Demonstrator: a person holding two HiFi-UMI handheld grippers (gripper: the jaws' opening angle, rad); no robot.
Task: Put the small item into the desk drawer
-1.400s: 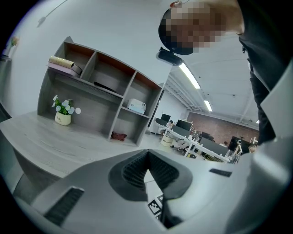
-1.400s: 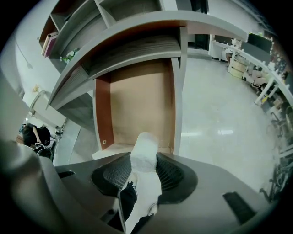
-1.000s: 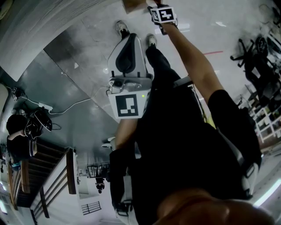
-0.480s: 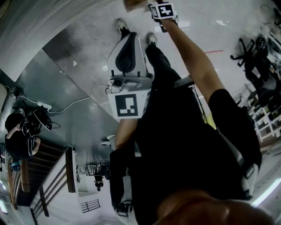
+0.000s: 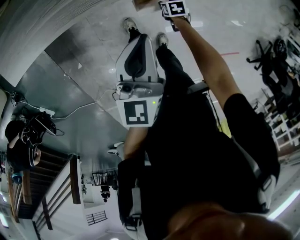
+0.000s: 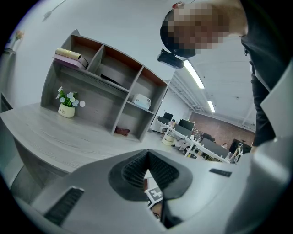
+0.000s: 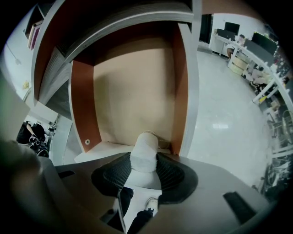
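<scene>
In the right gripper view my right gripper (image 7: 144, 160) is shut on a small white item (image 7: 145, 151) that stands up between its ribbed pads. Just beyond it lies an open drawer (image 7: 130, 87) with a pale bottom and red-brown side walls. The head view shows that gripper's marker cube (image 5: 176, 8) at the top edge, beside a brown corner of the drawer (image 5: 140, 3). My left gripper (image 5: 137, 44) hangs lower at mid-frame, apart from the drawer. Its pads (image 6: 161, 170) meet at the tip with nothing between them.
The left gripper view shows a grey desk top (image 6: 59, 135) with a shelf unit (image 6: 110, 91) holding books (image 6: 68, 55), a flower pot (image 6: 67, 106) and a white box (image 6: 142, 100). Office chairs (image 5: 272, 61) stand at the right. A person (image 5: 18, 145) sits at the far left.
My right gripper has crept a little further toward the drawer at the top of the head view. The left gripper has stayed where it was.
</scene>
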